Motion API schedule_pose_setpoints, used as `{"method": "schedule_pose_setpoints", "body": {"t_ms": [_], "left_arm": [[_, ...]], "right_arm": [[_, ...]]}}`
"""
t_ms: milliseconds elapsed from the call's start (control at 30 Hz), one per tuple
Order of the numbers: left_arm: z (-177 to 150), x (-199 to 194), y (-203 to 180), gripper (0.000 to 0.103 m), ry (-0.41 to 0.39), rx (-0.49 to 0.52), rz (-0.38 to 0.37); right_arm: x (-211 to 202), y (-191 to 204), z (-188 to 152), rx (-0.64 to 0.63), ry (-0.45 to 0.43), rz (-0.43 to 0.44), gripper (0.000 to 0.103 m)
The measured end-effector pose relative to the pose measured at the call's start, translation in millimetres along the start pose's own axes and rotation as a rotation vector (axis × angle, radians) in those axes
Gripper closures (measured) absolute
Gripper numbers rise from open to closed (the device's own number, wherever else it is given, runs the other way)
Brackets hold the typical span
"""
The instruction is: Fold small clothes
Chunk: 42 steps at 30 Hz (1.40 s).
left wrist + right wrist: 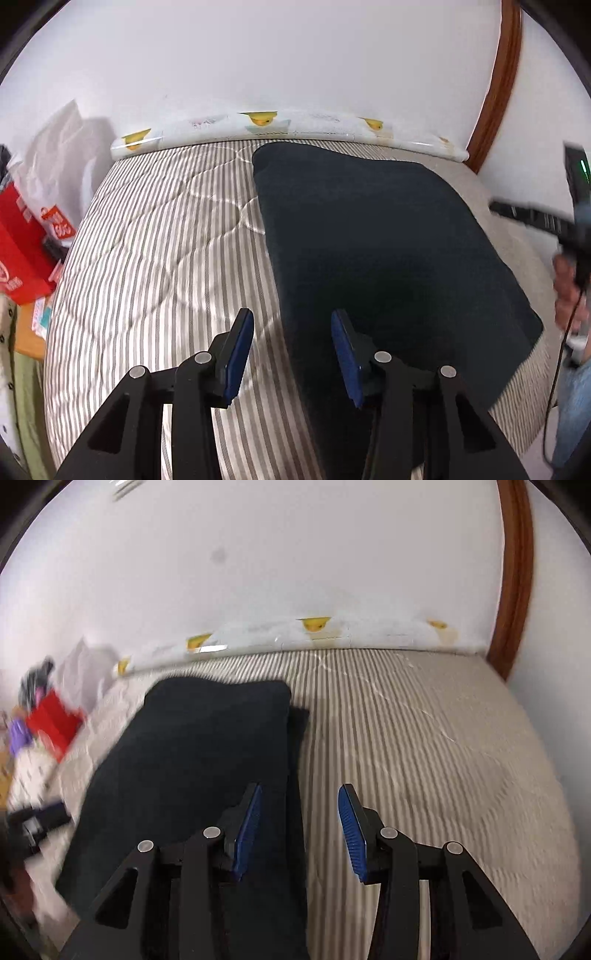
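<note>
Striped bedding carries the dark cloth at one o'clock, both grippers, left gripper and right gripper, spread and empty; pinch matching corners evenly.

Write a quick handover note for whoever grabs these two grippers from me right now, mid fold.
Left gripper: open, nothing held, hovering over the left edge of the dark garment.
Right gripper: open, nothing held, over the garment's right edge.
Garment: lies flat on the striped quilt near the wall. In the right wrist view a second layer shows along its right edge, so at least one fold appears done.
Left to do: I can't tell how many folds remain; probably regrip an edge and fold it smaller.
Red box and clutter sit off the quilt's left side.
</note>
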State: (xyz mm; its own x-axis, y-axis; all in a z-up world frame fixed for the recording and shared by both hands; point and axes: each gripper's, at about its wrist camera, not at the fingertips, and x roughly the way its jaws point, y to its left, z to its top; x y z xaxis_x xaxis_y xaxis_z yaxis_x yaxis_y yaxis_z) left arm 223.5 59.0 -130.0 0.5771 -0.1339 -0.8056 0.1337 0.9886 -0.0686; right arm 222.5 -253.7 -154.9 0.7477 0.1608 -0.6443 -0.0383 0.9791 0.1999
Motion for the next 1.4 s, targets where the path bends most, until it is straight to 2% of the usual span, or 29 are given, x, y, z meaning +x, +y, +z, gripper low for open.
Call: {"method": "schedule_pose_setpoints", "body": {"t_ms": [100, 233, 400, 467, 500, 567, 633, 667, 733, 833, 933, 1067, 1267, 1400], "left_arm": [[12.4, 10.1, -1.0, 0.061, 0.002, 0.014, 0.000], [18.8, 19.6, 0.8, 0.061, 0.002, 0.014, -0.029], [19.2, 30.3, 4.8, 0.055, -0.005, 0.007, -0.072], [20.5, 34.2, 7.4, 0.053, 0.000, -0.009, -0.085], [20.0, 35.5, 9.7, 0.053, 0.003, -0.021, -0.100], [19.8, 36.7, 10.8, 0.052, 0.003, -0.028, -0.108], [19.2, 37.3, 10.8, 0.051, 0.004, -0.029, -0.111], [19.2, 37.7, 9.8, 0.051, 0.003, -0.026, -0.110], [19.3, 37.9, 7.4, 0.051, 0.002, -0.017, -0.095], [20.1, 36.1, 3.0, 0.051, 0.003, -0.009, -0.062], [20.0, 34.0, -0.6, 0.051, -0.002, 0.000, -0.032], [19.9, 32.4, -1.9, 0.051, 0.003, -0.018, -0.033], [8.9, 26.2, -9.6, 0.051, 0.018, -0.001, -0.022], [-0.8, 21.7, -13.8, 0.050, 0.028, 0.006, 0.003]], "right_arm": [[18.2, -1.9, 26.5, 0.037, -0.002, 0.046, 0.060], [54.1, 9.4, 51.4, 0.030, 0.028, 0.036, 0.060], [100.7, 8.2, 56.4, 0.085, 0.105, 0.056, 0.060], [120.3, 3.5, 56.1, 0.137, 0.150, 0.089, 0.062], [123.2, 2.6, 56.0, 0.149, 0.149, 0.108, 0.072], [115.3, 8.8, 58.2, 0.094, 0.113, 0.139, 0.090], [96.3, 14.4, 60.0, 0.006, 0.001, 0.122, 0.094], [91.9, 11.5, 60.5, 0.013, -0.016, 0.132, 0.094], [100.8, 6.8, 61.9, 0.041, 0.027, 0.129, 0.094], [112.4, 14.1, 55.7, 0.007, 0.087, 0.047, 0.088], [85.5, 20.4, 48.0, -0.035, 0.032, -0.022, 0.079], [49.7, 34.9, 26.1, -0.128, 0.007, -0.046, 0.078], [18.2, 51.3, -32.3, -0.204, 0.030, 0.006, 0.077], [20.5, 47.4, -64.5, -0.239, 0.051, -0.063, 0.077]]}}
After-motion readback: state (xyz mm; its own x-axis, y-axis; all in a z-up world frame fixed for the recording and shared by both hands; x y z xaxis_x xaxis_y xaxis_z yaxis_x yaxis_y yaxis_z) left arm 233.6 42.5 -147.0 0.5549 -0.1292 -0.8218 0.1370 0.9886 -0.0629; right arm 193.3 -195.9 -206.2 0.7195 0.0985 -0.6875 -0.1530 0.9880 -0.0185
